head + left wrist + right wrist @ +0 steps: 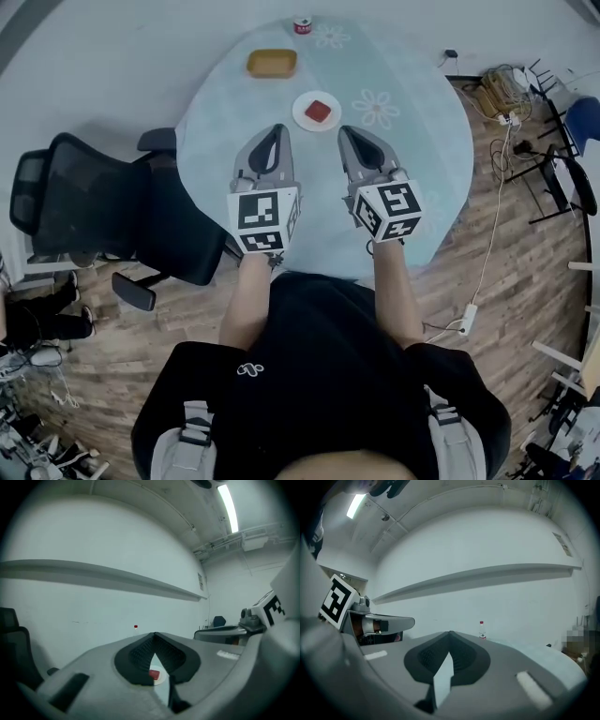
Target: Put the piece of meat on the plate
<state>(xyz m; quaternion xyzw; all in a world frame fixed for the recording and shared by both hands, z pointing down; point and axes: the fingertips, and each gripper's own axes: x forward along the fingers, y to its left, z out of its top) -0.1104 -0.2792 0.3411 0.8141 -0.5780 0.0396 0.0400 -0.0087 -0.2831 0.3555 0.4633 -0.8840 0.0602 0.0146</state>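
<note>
Both my jaws pressed together, nothing in them: left gripper (279, 129) and right gripper (345, 132) side by side above the table's (422, 169) near half. Piece of meat (319, 111) sits on the plate (299, 112), past table centre, toward the far edge.

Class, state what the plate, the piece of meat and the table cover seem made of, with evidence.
The plate: white, smooth, probably ceramic or plastic. The piece of meat: uniform red block, likely plastic toy. The table cover: pale cloth or vinyl, printed flowers.
</note>
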